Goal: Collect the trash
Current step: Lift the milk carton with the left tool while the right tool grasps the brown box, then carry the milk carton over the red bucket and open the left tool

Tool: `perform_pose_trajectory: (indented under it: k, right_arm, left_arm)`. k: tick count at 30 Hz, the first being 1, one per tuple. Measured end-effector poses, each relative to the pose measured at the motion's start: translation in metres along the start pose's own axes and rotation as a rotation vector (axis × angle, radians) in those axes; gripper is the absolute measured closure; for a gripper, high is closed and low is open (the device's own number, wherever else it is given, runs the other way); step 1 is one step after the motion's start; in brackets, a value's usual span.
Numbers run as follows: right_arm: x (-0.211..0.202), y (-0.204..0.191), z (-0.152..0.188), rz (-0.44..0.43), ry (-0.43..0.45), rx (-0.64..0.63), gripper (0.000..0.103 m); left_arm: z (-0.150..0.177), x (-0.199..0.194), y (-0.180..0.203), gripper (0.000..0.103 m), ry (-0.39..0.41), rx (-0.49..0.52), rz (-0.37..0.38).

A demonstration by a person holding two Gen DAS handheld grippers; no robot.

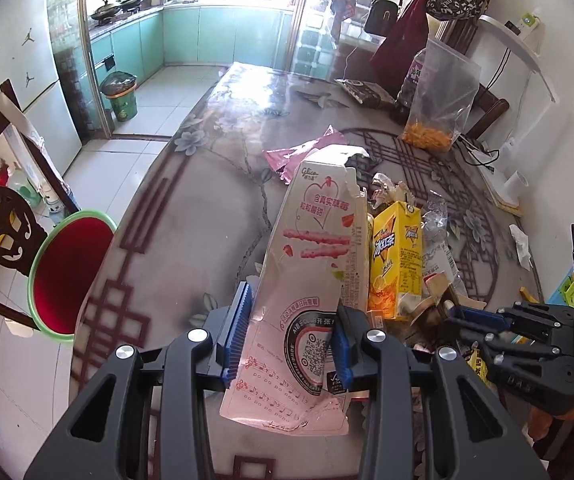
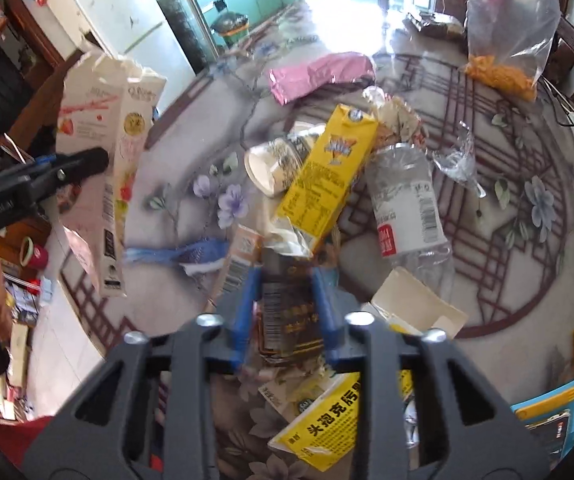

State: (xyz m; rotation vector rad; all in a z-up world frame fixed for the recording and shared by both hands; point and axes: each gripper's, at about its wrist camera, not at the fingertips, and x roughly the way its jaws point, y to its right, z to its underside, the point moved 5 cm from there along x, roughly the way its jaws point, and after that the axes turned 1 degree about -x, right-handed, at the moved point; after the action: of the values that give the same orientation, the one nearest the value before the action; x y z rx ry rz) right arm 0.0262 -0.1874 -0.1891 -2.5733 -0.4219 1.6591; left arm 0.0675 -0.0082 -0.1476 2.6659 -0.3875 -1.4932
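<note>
Left tool (image 1: 293, 340) is clamped on a flattened pink snack box (image 1: 319, 248) – the blue pads squeeze its lower part and the box sticks up and away from the camera, lifted clear of the worktop (image 1: 191, 216). In the right view the same box (image 2: 99, 152) hangs off to the left with the black finger of that tool across it. Right tool (image 2: 287, 308) points down into the trash pile, its fingers closed in on a dark crumpled wrapper (image 2: 287, 316) with a barcode on it; the picture is a bit blurred there, so I can't say more about what the wrapper is. Just past it lies a yellow drink carton (image 2: 327, 176) on its side, touching a white paper cup (image 2: 271, 168) on its left and a squashed clear bottle (image 2: 407, 200) on its right. A yellow medicine box (image 2: 327, 428) sits right under the tool, and a blue mesh scrap (image 2: 191, 254) is just left of the fingers. Farther out there's a pink foil wrapper (image 2: 319, 74) lying alone and a clear bag of orange snacks (image 2: 507, 40) standing upright near the far right edge – well apart from the pile. Off the worktop's left side in the left view is a red bin with a green rim (image 1: 71, 276), down beside a dark carved chair (image 1: 3, 216).
</note>
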Motion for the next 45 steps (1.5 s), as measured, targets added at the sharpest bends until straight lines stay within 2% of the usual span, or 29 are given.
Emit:
perform_pose_trajectory:
  k: [13,28,35,38,45]
  right_arm:
    - [-0.039,-0.004,-0.022,-0.055,0.136,0.09,0.085]
    - [-0.05,-0.043,-0.041,-0.116,0.192,0.059,0.085]
    - [-0.044,-0.079,-0.064,-0.155,0.214,0.042,0.085]
    - [-0.04,-0.102,-0.079,-0.142,0.227,0.027,0.085]
    - [-0.013,-0.148,-0.113,-0.112,0.229,0.058,0.085]
  left_arm:
    - [-0.004,-0.008,-0.005,0.069,0.015,-0.011,-0.009]
    - [-0.008,-0.021,-0.037,0.069,0.036,-0.036,-0.047]
    - [-0.016,-0.033,-0.085,0.069,0.07,-0.071,-0.06]
    - [-0.022,-0.031,-0.113,0.068,0.077,-0.092,-0.046]
    - [-0.04,-0.015,-0.188,0.068,0.037,-0.082,-0.042]
